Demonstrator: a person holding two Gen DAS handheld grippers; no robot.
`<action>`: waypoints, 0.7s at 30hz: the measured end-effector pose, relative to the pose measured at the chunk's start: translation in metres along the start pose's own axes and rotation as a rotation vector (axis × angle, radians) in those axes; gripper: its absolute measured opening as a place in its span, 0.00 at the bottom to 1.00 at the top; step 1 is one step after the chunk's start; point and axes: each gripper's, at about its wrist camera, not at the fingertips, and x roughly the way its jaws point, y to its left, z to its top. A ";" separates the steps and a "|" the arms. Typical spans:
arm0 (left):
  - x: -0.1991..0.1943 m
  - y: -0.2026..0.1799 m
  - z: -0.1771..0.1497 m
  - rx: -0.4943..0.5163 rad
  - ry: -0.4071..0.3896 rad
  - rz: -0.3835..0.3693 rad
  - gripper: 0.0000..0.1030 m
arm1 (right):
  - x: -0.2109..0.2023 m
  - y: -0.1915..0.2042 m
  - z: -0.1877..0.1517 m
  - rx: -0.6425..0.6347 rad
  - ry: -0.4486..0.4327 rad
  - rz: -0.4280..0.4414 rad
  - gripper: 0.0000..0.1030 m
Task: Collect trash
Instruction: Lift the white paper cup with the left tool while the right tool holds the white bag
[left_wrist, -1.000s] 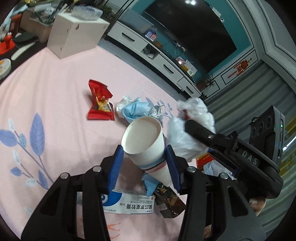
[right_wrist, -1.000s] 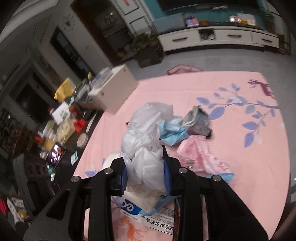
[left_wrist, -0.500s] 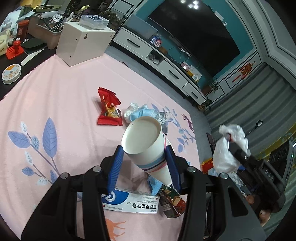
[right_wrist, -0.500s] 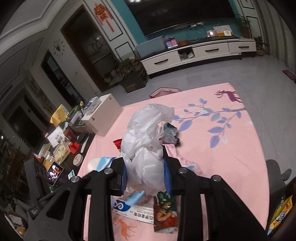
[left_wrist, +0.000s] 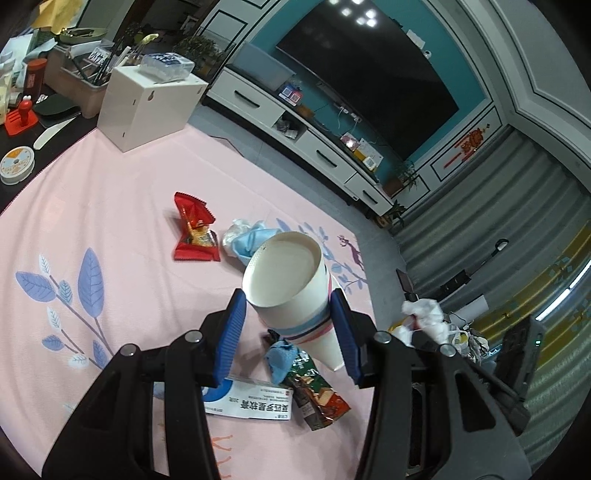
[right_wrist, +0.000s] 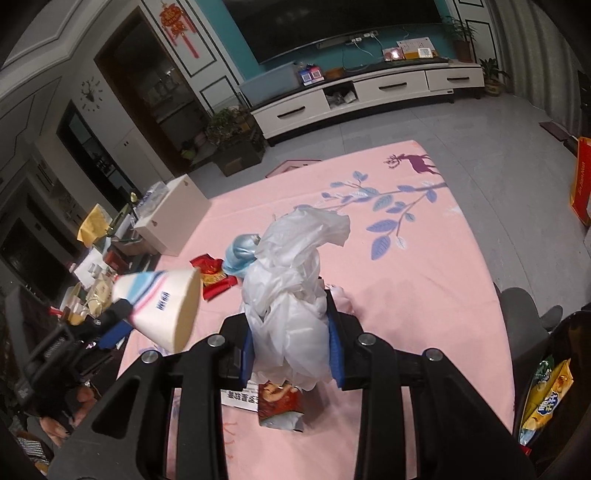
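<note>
Left gripper (left_wrist: 286, 328) pinches a white paper cup (left_wrist: 291, 291) with blue-pink stripes, blue pads on both its sides, mouth tipped toward upper left of the left wrist frame. Right gripper (right_wrist: 291, 345) is clamped on a crumpled white plastic bag (right_wrist: 291, 291), centre of the right wrist frame; the bag bulges up above the pads. Same cup shows at left of the right wrist frame, lifted off the pink tablecloth (left_wrist: 92, 192). On the cloth: red snack wrapper (left_wrist: 194, 230) centre-left, blue face mask (left_wrist: 251, 240) just right of it and behind the cup rim, white toothpaste box (left_wrist: 251, 402) lower centre, brown-green snack packet (left_wrist: 317, 395) touching the box's right end. White storage box (left_wrist: 147, 99) stands upper left.
</note>
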 end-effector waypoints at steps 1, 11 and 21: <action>-0.001 -0.002 0.000 0.005 -0.002 -0.002 0.47 | 0.000 0.000 -0.001 -0.001 0.002 -0.002 0.33; -0.007 -0.020 -0.005 0.058 -0.015 -0.019 0.47 | -0.003 0.001 -0.003 -0.009 -0.003 -0.007 0.33; -0.009 -0.032 -0.009 0.083 -0.016 -0.025 0.47 | -0.005 -0.002 -0.003 0.001 -0.011 -0.027 0.33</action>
